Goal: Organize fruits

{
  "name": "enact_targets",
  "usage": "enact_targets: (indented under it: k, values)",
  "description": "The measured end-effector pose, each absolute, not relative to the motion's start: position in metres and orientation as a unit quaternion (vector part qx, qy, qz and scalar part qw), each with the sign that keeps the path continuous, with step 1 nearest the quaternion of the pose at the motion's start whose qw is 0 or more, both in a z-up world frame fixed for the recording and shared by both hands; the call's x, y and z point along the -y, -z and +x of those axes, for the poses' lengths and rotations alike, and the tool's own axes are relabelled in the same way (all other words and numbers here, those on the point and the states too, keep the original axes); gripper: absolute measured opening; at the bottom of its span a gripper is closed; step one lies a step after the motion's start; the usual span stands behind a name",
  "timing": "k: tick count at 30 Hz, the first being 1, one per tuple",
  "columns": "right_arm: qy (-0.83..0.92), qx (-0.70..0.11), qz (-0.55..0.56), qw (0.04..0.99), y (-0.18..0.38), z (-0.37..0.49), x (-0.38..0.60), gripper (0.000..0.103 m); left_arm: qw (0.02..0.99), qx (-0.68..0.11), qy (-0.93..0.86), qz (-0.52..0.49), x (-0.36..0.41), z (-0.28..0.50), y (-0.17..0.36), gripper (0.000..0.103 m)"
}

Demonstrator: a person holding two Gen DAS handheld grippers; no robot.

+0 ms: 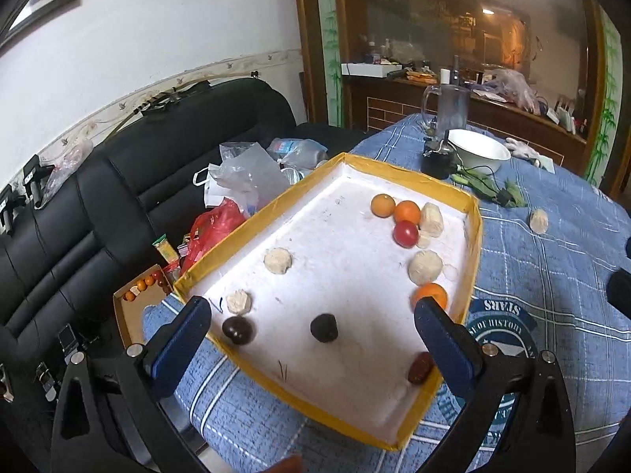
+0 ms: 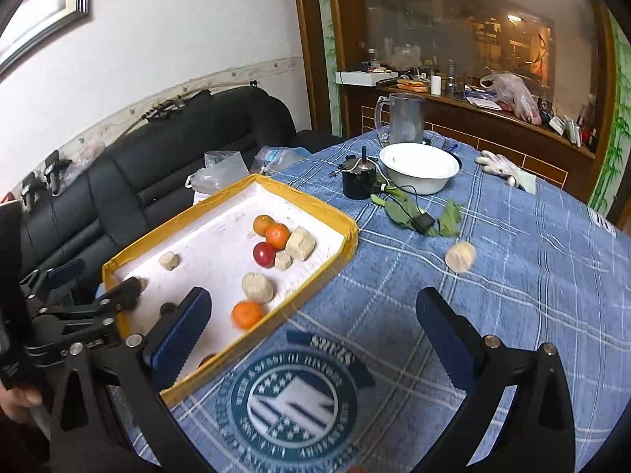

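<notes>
A yellow-rimmed white tray (image 1: 469,260) (image 2: 347,236) lies on the blue checked tablecloth. In it are several oranges (image 1: 407,212), a red tomato (image 1: 405,233) (image 2: 264,254), pale corn pieces (image 1: 425,268) (image 2: 257,287), two dark plums (image 1: 323,328) and a brown date (image 1: 419,367). One more pale corn piece (image 1: 538,220) (image 2: 460,256) lies on the cloth right of the tray. My left gripper (image 1: 311,339) is open and empty over the tray's near end. My right gripper (image 2: 311,331) is open and empty above the cloth, right of the tray.
A white bowl (image 2: 420,173), a black pot with a cable (image 2: 357,183), green leaves (image 2: 402,209), a glass jug (image 2: 404,118) and white gloves (image 2: 501,167) sit at the table's far side. A black sofa with bags (image 1: 236,181) is on the left.
</notes>
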State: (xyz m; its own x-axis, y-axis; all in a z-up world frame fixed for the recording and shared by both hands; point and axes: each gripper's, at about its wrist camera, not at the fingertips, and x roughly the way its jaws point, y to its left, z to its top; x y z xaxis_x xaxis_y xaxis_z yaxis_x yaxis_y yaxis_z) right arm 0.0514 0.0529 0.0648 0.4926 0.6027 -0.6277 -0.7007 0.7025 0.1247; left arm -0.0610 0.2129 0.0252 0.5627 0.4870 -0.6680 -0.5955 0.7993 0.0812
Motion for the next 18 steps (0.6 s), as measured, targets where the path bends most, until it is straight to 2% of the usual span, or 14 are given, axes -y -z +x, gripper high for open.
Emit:
enact_targets:
  k: [18]
  values:
    - [-0.403, -0.314, -0.093, 0.855, -0.065, 0.007, -0.014, 0.103, 0.874, -0.362, -0.306, -0.105, -0.205, -0.068, -0.020, 0.103]
